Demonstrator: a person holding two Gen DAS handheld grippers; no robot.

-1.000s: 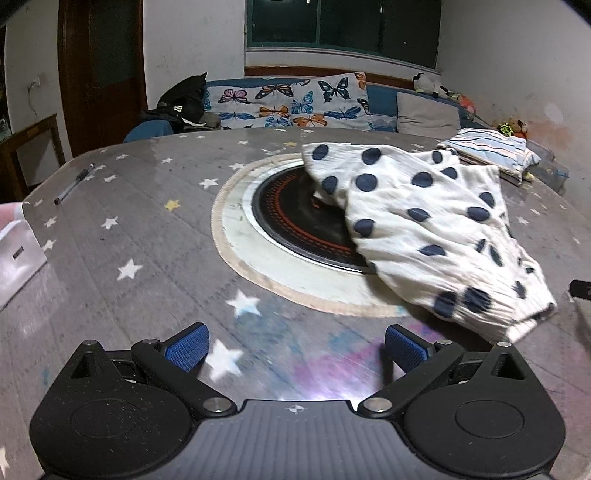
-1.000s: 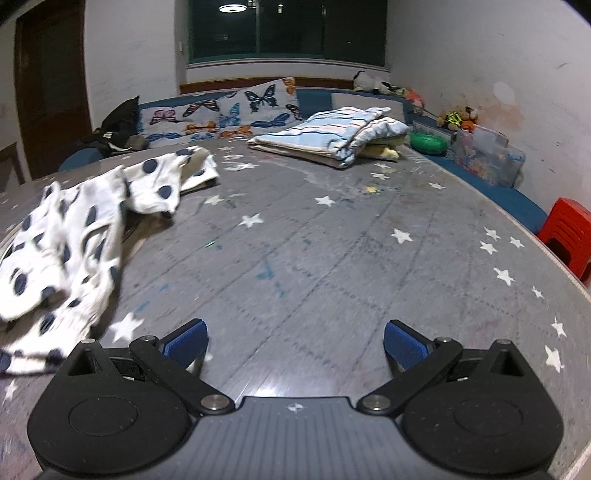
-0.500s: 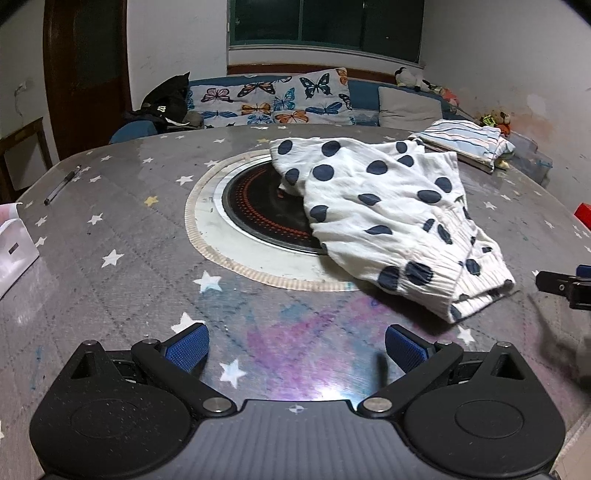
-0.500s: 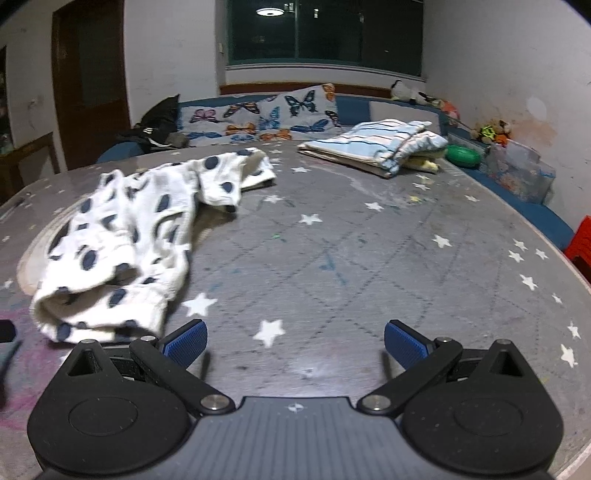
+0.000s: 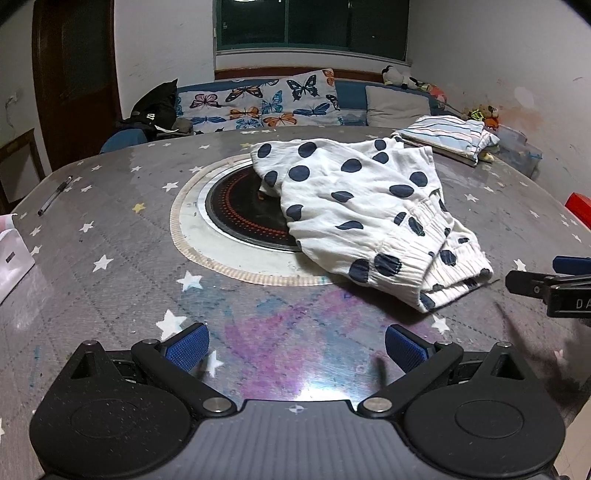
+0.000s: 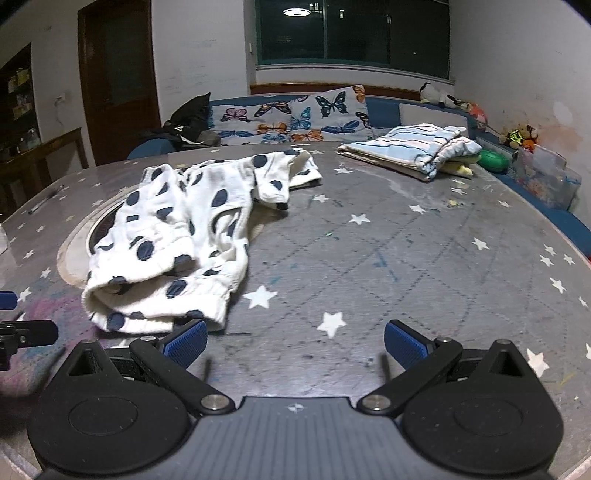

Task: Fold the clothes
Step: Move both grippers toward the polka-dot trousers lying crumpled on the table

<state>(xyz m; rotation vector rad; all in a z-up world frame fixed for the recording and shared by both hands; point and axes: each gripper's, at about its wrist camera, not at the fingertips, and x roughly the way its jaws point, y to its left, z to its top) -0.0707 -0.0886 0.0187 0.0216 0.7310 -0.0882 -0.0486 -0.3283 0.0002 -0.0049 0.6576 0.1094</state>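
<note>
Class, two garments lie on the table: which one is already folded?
The striped garment, a neat flat stack at the table's far edge. The polka-dot garment lies crumpled, partly over the round hotplate.

You had a round table (image 5: 110, 280) in front of you, its grey cover printed with stars, and a dark round hotplate (image 5: 240, 210) sat sunk in the middle inside a pale ring. A pen (image 5: 54, 195) lay near the far left edge, and a white box (image 5: 13, 258) stood at the left rim (only partly in view). Behind the table ran a blue sofa (image 6: 384, 110) with butterfly cushions (image 6: 291, 118), a plain grey cushion (image 5: 397, 107) and a black bag (image 6: 186, 118) at its left end. Soft toys (image 6: 521, 136) lined the right wall above a clear plastic bin (image 6: 546, 177). A green ball (image 6: 493, 160) rested near it. A dark window (image 6: 351, 29) and a brown door (image 6: 114, 74) filled the back wall.
</note>
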